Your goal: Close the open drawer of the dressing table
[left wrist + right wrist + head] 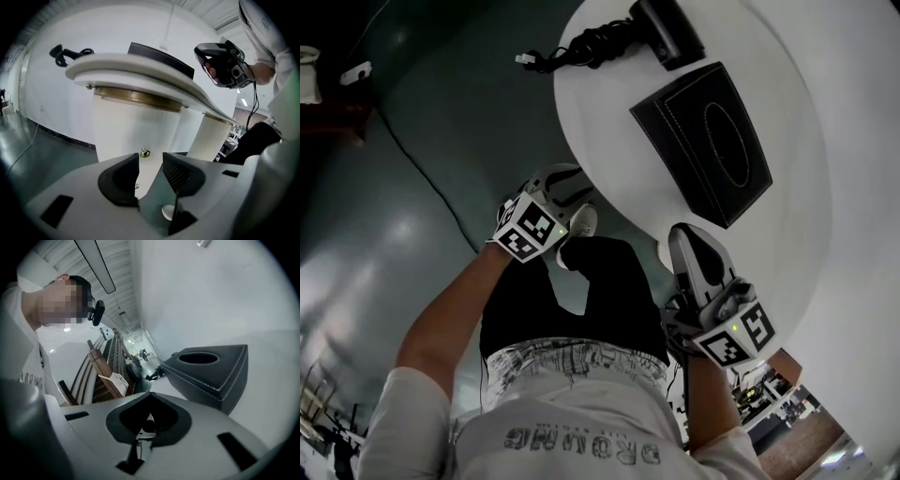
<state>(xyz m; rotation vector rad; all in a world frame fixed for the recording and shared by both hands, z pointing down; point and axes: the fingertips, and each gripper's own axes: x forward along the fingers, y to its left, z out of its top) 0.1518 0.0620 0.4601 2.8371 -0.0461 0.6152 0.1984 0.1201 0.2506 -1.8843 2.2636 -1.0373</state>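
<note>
Head view and both gripper views, person at a round dressing table point(787, 112). The left gripper point(150, 162) is held low, in front of the table's white body and below the overhanging top. Its dark jaws stand apart with nothing between them. The drawer front point(122, 133) lies straight ahead of these jaws and clear of them. Its small brass knob point(144, 152) shows just above the gap between the two pads. A second knob point(136, 186) shows lower down, within the gap. From these views it cannot be told whether the drawer sits flush or is pulled out. A ribbed white column point(211, 138) stands to the right of the drawer front. The right gripper point(149, 401) is raised above the tabletop near its edge, jaws closed together and empty. A black tissue box point(703, 141) lies just beyond it on the top. A black hair dryer point(667, 30) with coiled cord rests at the far edge.
</note>
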